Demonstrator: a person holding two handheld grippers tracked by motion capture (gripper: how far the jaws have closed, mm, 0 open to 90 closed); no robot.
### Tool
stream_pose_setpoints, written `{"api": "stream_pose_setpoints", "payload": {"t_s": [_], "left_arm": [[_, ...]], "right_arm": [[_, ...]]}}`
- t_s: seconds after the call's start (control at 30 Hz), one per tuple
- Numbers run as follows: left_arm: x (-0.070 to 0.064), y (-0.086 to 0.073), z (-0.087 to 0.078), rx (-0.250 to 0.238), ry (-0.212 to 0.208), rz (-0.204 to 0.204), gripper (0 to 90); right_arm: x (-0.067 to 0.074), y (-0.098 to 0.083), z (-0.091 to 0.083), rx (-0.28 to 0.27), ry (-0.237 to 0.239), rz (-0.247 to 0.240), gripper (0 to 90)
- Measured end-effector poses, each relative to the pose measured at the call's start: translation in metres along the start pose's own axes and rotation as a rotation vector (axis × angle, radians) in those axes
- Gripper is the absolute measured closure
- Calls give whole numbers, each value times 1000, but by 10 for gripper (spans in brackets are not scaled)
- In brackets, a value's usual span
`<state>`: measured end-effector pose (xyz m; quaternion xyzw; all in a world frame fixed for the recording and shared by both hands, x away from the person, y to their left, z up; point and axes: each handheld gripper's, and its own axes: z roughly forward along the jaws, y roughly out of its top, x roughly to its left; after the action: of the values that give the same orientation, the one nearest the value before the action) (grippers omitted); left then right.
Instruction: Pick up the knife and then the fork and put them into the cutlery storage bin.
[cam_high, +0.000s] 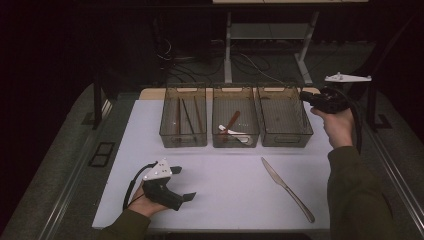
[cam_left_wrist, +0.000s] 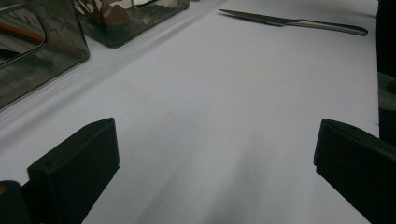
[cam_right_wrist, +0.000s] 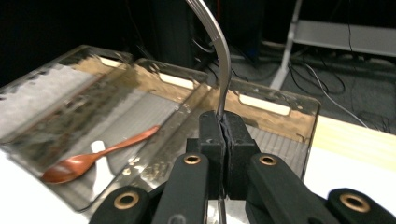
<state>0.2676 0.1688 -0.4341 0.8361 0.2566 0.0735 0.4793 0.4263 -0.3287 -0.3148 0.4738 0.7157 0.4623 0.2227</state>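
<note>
Three smoked clear bins stand in a row at the far side of the white table (cam_high: 225, 175). The left bin (cam_high: 183, 140) holds dark chopsticks (cam_high: 187, 116) lying lengthwise. The middle bin (cam_high: 235, 141) holds a reddish wooden spoon (cam_right_wrist: 93, 157) lying over a white utensil (cam_high: 235, 134). The right bin (cam_high: 285, 139) has a ribbed floor. A table knife (cam_high: 287, 188) lies on the near right of the table, blade toward the bins, well apart from both grippers.

The bins touch or nearly touch one another, with little room between their walls. Behind them a strip of bare wooden tabletop (cam_right_wrist: 355, 140) runs to the far edge, with cables and desk legs on the dark floor beyond. The near middle of the table is open surface between the left gripper and the knife.

The right gripper (cam_right_wrist: 224, 126) is held above the far right corner of the right bin, over its rim. Its jaws are closed tight on the handle of a metal utensil (cam_right_wrist: 223, 60), which rises between the pads and curves up out of frame; its working end cannot be identified. The left gripper (cam_high: 185, 184) rests at the near left of the table, jaws standing wide with only bare table between them.
</note>
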Motion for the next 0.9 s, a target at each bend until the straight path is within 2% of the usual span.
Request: {"api": "stream_pose_setpoints", "payload": {"t_s": [0.2, 0.33, 0.67, 0.73, 0.8, 0.83, 0.9], "left_arm": [[1, -1, 0, -5, -3, -2, 0], [1, -1, -1, -1, -4, -3, 0], [1, -1, 0, -3, -6, -2, 0], [0, -1, 0, -2, -6, -2, 0], [0, 0, 0, -4, -8, 0, 0], [0, 0, 0, -4, -8, 1, 0], [0, 0, 0, -1, -8, 1, 0]], "right_arm": [[-11, -9, 26, 105, -41, 22, 885], [-13, -18, 37, 159, -47, 29, 884], [-10, -29, 53, 279, -48, 29, 883], [-11, -33, 56, 294, -68, 35, 877], [-12, -36, 58, 315, -73, 33, 839], [-13, -38, 59, 308, -69, 36, 749], [-15, -39, 57, 289, -53, 51, 693]]}}
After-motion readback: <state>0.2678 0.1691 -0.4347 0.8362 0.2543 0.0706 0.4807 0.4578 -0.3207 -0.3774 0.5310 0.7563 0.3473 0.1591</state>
